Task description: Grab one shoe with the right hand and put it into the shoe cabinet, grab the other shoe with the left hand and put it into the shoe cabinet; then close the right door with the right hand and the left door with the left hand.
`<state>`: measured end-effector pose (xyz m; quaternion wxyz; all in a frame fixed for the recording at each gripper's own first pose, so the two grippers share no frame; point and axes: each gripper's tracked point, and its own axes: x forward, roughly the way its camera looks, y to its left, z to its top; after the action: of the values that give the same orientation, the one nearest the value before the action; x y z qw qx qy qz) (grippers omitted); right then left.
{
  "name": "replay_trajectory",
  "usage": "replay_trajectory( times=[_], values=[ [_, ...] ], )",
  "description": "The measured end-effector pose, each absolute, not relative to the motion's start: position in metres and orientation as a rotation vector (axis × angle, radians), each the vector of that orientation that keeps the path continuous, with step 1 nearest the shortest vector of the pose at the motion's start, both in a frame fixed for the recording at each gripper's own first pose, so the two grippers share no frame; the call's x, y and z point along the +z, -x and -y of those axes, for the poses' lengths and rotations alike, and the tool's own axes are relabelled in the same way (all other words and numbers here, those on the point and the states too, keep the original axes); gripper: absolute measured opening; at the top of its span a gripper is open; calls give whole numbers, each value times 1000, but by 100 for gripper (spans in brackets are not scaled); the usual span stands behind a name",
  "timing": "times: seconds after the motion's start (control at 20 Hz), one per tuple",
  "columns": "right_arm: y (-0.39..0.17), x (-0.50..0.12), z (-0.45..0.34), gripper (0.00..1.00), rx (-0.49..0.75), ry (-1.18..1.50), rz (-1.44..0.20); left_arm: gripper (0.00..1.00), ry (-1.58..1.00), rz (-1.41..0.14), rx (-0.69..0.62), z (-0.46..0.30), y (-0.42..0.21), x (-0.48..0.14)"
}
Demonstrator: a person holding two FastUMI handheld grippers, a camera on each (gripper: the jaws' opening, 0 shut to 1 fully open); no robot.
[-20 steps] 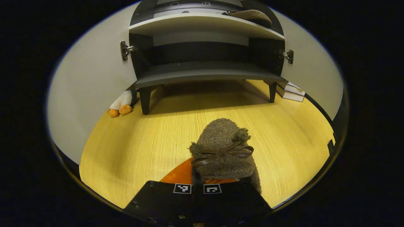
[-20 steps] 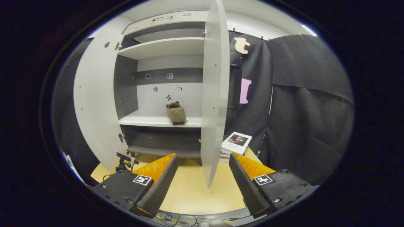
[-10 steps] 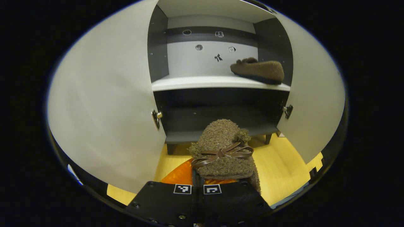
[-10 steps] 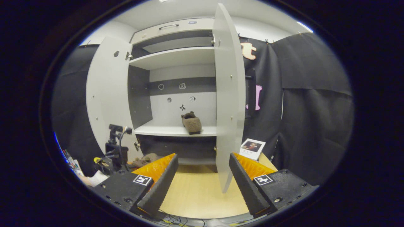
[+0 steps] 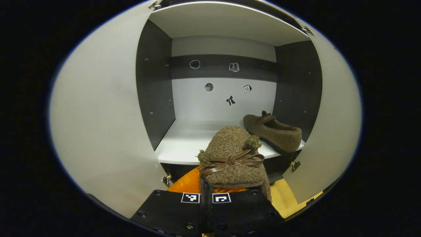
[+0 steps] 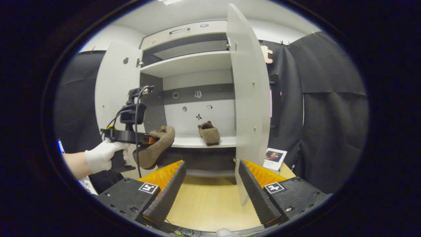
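The shoe cabinet (image 6: pixel 194 62) stands ahead of both grippers, right door (image 6: pixel 250 105) and left door (image 5: pixel 98 131) unclosed, one shoe (image 5: pixel 273 130) already on its white shelf. The left gripper (image 5: pixel 206 192) clamps the second shoe (image 5: pixel 232 158) short of that shelf, while the right gripper (image 6: pixel 210 184) hangs back, spread and empty.

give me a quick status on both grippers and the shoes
Left gripper shut on second shoe, at the cabinet opening. Right gripper open, empty. First shoe on the shelf. Both doors open.
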<state>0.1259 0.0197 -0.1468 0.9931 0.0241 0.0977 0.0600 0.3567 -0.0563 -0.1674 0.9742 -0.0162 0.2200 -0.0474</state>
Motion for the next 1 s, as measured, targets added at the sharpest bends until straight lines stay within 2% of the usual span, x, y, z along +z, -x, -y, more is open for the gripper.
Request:
replay_trajectory(
  times=[0.3, 0.35, 0.4, 0.65, 0.85, 0.9, 0.95, 1.0],
  values=[
    [-125, -160, -15, 100, 123, -36, -234, 0, 32, -461, -59, 60, -449, -146],
    [-124, -164, -11, 100, 118, -37, -244, 10, 28, -487, -61, 61, -463, -150],
    [-124, -166, -8, 100, 111, -41, -253, 0, 32, -520, -52, 62, -477, -156],
    [-122, -175, 12, 100, 66, -49, -287, 0, 22, -639, -1, 57, -531, -190],
    [-120, -183, 18, 100, 58, -43, -317, 0, 17, -735, 14, 62, -541, -220],
    [-119, -185, 18, 100, 60, -44, -326, 11, 4, -717, 11, 62, -548, -220],
    [-119, -187, 18, 100, 61, -48, -333, 0, -10, -740, 16, 63, -544, -222],
    [-119, -189, 20, 100, 62, -54, -340, 10, -13, -741, 15, 63, -544, -221]
  ],
)
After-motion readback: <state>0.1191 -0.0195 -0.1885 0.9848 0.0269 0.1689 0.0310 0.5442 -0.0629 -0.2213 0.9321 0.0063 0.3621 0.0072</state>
